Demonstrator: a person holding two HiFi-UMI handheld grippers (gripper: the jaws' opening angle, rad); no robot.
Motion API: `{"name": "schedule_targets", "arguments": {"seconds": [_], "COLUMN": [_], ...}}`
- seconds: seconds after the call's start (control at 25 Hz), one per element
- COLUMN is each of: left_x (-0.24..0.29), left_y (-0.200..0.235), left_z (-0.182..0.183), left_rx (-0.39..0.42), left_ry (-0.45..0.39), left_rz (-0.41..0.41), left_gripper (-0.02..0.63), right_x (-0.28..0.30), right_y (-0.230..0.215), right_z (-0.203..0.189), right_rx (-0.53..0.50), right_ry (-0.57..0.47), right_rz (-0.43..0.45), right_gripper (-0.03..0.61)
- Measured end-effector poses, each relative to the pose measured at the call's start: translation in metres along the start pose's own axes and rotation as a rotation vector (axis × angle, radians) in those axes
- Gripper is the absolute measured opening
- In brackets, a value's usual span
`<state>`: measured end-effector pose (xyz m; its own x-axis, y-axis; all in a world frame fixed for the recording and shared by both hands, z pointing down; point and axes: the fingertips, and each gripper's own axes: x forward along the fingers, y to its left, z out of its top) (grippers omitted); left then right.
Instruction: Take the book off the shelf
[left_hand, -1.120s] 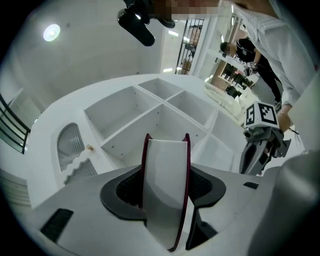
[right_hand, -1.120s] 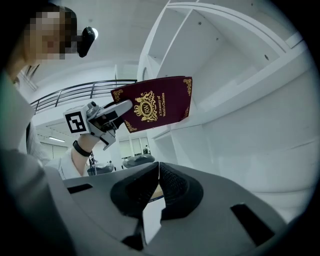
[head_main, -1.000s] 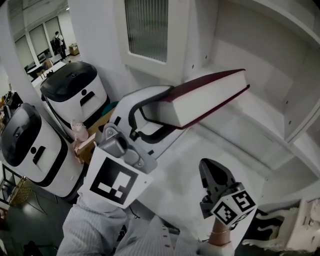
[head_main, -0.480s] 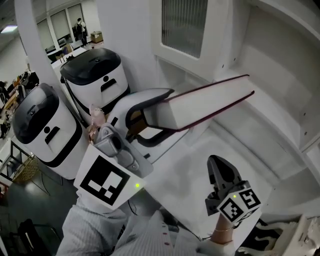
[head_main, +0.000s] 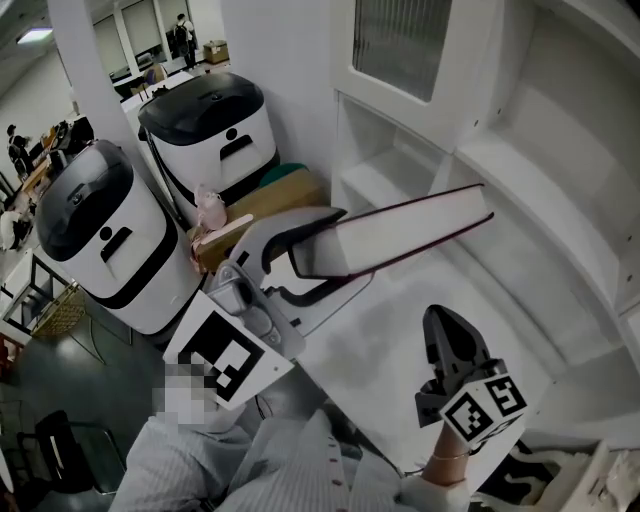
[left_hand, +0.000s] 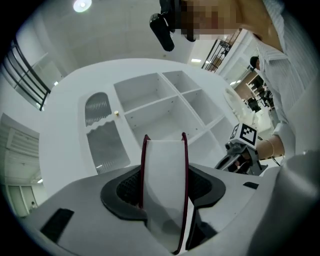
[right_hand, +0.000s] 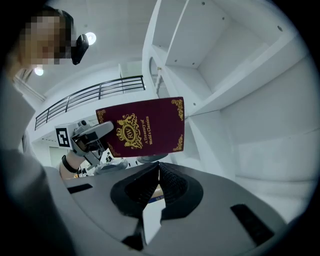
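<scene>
The left gripper is clamped on one end of a thick hardcover book with maroon covers and a white page block. In the left gripper view the book stands edgewise between the jaws. A black ribbed pad presses against each cover, and the jaws sit partly apart, at the width of the book.

The book is off the shelf and carried in the air. Its free end points, slightly raised, toward the white shelving unit with open compartments, and it touches none of the boards. Seen from the right gripper view, the front cover faces that camera, showing a gold crest, gold corner ornaments and gold lettering.

The right gripper is lower and nearer the person, apart from the book. Its jaws are pressed together, the two dark pads meet at their tips, and nothing is between them.

At the left of the head view, on the floor, stand two rounded white bins with black lids. A brown cardboard box sits between them and the shelving. A pale striped sleeve shows at the bottom edge.
</scene>
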<state>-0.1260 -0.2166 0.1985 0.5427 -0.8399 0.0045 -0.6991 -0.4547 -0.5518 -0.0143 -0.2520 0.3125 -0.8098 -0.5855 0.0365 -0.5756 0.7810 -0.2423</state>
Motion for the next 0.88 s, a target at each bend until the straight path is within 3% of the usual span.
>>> {"name": "schedule_targets", "arguments": {"seconds": [0.52,0.88], "left_x": [0.074,0.135], "left_y": [-0.076,-0.121], "left_z": [-0.059,-0.076], "left_rx": [-0.187,-0.289], "left_ry": [0.016,-0.025], "left_rz": [-0.179,-0.281], "left_gripper": [0.235,0.235], "right_x": [-0.042,-0.073], "right_y": [-0.054,-0.091], "right_z": [0.002,0.004], "right_rx": [0.01,-0.015], "right_ry": [-0.013,-0.003], "right_rz": [-0.19,-0.32], "right_gripper": [0.015,0.014]}}
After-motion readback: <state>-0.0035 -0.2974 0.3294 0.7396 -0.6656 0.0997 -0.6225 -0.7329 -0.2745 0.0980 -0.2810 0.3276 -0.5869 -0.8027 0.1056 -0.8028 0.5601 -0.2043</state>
